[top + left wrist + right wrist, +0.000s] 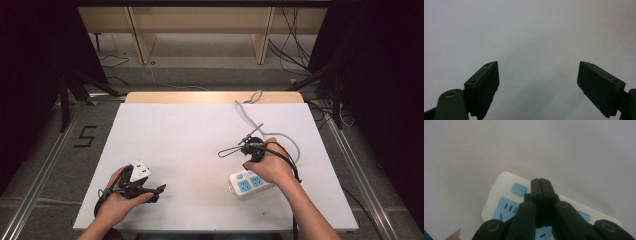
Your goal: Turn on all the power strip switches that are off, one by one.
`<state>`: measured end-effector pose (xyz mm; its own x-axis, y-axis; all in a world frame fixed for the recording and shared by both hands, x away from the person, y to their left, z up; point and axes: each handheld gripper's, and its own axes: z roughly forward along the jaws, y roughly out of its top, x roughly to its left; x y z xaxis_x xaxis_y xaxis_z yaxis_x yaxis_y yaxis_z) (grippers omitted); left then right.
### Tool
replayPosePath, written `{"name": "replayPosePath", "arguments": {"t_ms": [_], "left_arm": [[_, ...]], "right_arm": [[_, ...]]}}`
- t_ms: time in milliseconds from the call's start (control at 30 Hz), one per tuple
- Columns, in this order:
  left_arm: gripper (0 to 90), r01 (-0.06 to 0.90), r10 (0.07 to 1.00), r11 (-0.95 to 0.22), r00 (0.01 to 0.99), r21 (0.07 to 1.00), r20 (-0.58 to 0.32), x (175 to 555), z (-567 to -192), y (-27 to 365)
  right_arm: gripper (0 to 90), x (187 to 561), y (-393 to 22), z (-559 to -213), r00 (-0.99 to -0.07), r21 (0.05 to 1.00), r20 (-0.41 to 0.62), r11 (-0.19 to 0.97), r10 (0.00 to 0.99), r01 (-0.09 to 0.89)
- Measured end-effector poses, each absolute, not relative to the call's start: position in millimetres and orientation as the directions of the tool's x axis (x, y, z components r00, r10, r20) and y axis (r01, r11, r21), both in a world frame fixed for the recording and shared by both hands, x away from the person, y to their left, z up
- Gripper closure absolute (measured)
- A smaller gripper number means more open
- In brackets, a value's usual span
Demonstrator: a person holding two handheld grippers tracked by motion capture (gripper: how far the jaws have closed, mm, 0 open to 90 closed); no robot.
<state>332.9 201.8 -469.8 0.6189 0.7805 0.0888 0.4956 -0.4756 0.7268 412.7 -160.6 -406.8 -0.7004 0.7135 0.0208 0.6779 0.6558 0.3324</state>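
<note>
Two tools: my right gripper (pixel 541 182), jaws pressed together empty, hovers over the power strip (pixel 248 183), my spread left gripper (pixel 538 82) away at nine o'clock.

- Left gripper (pixel 537 82): jaws spread wide, nothing between them; left hand (pixel 117 202) wraps its rear.
- Right gripper (pixel 541 185): jaws pressed together, empty; right hand (pixel 267 167) grips behind them, forearm trailing back.
</note>
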Motion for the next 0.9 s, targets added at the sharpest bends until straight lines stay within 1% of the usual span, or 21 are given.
{"name": "replayPosePath", "arguments": {"t_ms": [900], "left_arm": [[17.9, 0.494, 0.779, -0.478, 0.620, 0.726, 0.091, 332, -470, 202]], "right_arm": [[90.0, 410, -148, -410, -0.716, 0.308, 0.035, 0.674, 0.697, 0.672]]}}
